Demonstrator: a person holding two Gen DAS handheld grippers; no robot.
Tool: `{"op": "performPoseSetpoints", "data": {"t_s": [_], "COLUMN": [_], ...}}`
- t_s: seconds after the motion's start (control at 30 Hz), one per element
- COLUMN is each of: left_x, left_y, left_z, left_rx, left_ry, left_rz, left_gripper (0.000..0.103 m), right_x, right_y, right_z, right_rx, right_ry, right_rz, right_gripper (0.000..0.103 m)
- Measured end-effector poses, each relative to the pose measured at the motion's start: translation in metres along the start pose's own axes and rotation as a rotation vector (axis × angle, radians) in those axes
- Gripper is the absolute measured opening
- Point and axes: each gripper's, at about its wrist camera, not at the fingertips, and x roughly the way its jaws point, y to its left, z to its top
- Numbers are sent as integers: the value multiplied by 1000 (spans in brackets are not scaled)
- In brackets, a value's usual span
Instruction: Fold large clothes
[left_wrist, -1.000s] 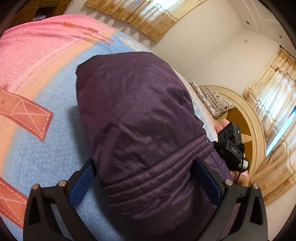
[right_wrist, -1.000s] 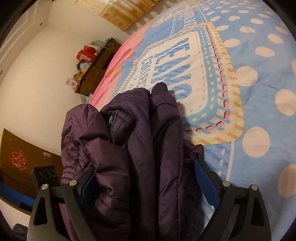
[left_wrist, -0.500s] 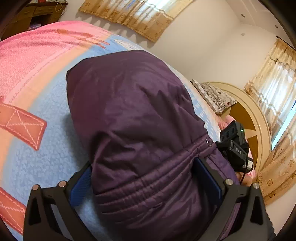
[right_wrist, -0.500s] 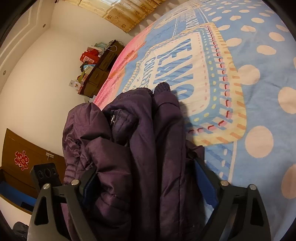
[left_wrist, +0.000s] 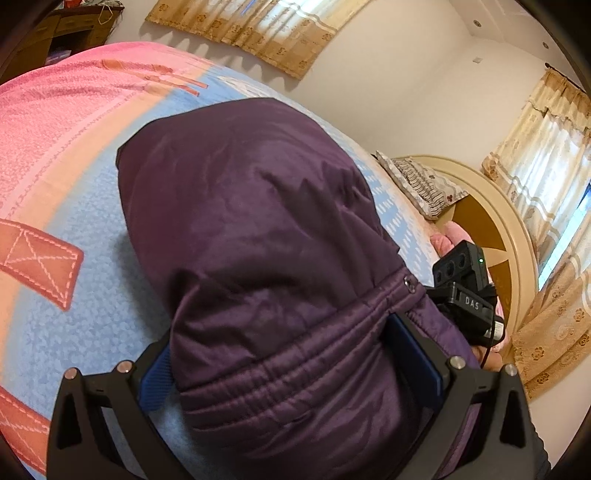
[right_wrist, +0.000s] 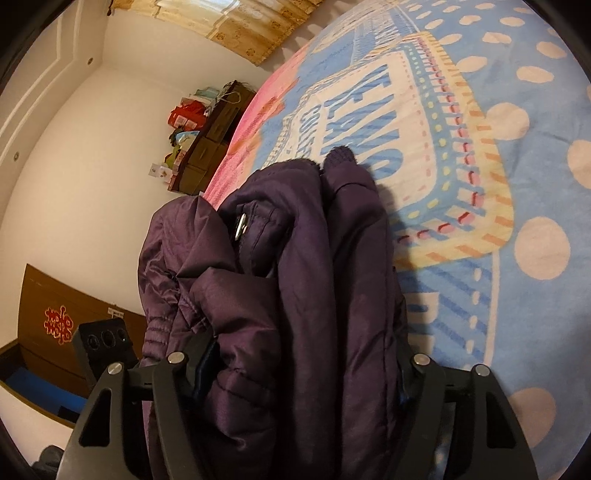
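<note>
Since a second ago, we see the right tool (right_wrist: 295, 373) has just been closing, its black arms drawn inward against the dark purple quilted jacket (right_wrist: 295, 295), which fills the gap between them. In the left view the jacket (left_wrist: 266, 258) has spread a little wider across the frame and the bed's pink end shows more. The blue pads of the right tool are almost buried in the folds, so we cannot tell for sure that both press on the cloth. The left tool (left_wrist: 288, 365) stands wide with the jacket's stitched hem bunched between its pads (left_wrist: 157, 376); the fabric bulges over them, and whether they pinch it we cannot tell. The jacket's lower edge runs out of both frames. It lies gathered on the blue, pink and cream printed bedspread (right_wrist: 498, 184), one knitted cuff (right_wrist: 340, 157) poking out at the far end. Both tools point downward at a slant over the bed, side by side, the right tool's black camera block (left_wrist: 465, 284) showing past the jacket.
</note>
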Motion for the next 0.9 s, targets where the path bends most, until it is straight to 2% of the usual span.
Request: {"op": "performPoseSetpoints", "data": {"t_s": [0.17,0.3,0.5,0.7,0.9], "left_x": [-8,-22,-57,-102,-149], "left_y": [-6,-18,-27,-18,9], "left_z": [0,2,-3,-12,-12], "left_rx": [40,97,196,244,231], "left_ry": [-10,-24,-44,-81,-154], "left_rz": [-1,22,34,70,138], "left_gripper": [101,101,101,101,101], "right_x": [-2,-5,1,28,77], "right_y": [9,19,39,77,133], "right_z": [-10,-27,-58,-81,-91], "right_rx": [-23,-34,-24,-43,-95], "right_ry": [-39,-63,-86,-62,-5], "right_rz": [21,47,134,216,303], "right_gripper": [55,51,48,46,46]}}
